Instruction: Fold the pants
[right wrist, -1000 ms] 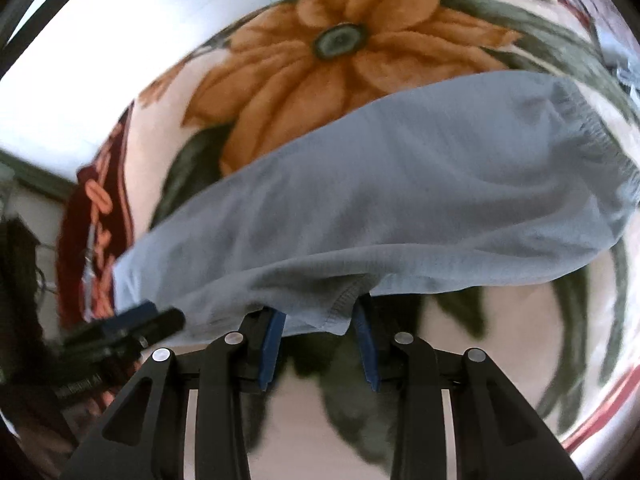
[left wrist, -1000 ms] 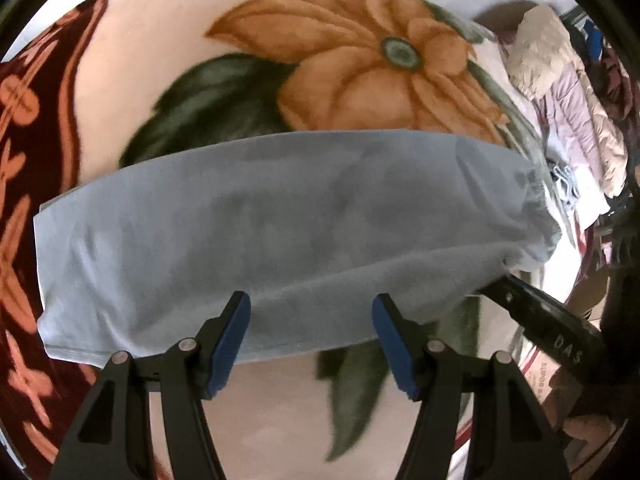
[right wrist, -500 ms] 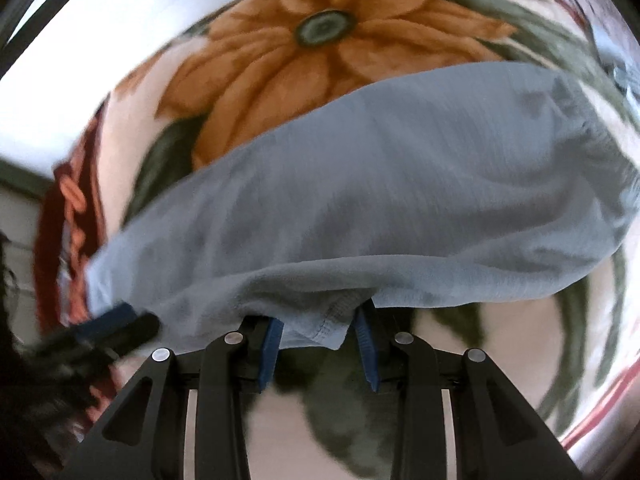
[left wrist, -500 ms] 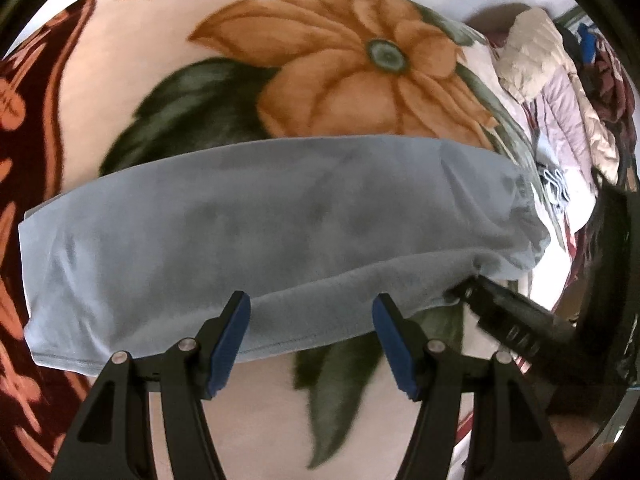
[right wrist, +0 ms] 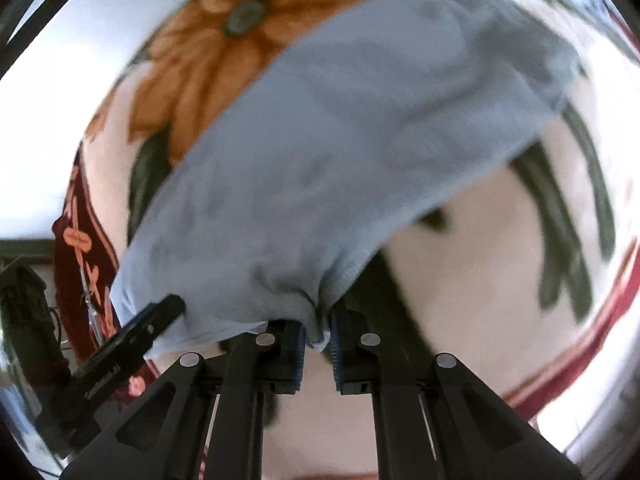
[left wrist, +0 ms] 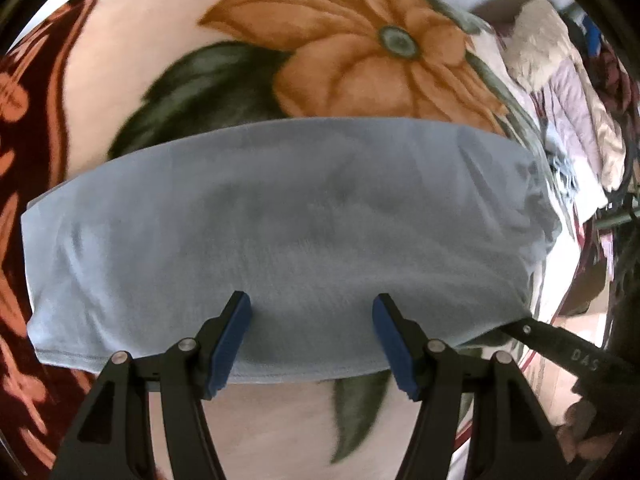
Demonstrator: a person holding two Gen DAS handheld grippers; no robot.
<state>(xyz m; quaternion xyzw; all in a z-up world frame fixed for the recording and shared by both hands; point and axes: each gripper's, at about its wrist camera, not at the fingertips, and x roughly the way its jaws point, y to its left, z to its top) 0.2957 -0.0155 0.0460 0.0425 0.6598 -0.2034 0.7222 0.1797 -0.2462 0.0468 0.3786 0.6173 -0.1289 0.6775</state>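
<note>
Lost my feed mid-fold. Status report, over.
Right gripper closing, pants edge bunched between its pads. Left gripper open above the near hem, gripping nothing. Pants lie flat on floral blanket. Nothing in the way.

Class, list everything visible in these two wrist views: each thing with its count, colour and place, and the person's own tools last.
pants: one, light blue, folded lengthwise across the blanket.
blanket: one, cream with orange flower, green leaves, dark red border, under the pants.
clothes pile: several, beige and mauve, far right.
left gripper: one, black with blue pads, jaws open over the pants' near edge.
right gripper: one, black with blue pads, jaws closing, pinching the pants' edge.
</note>
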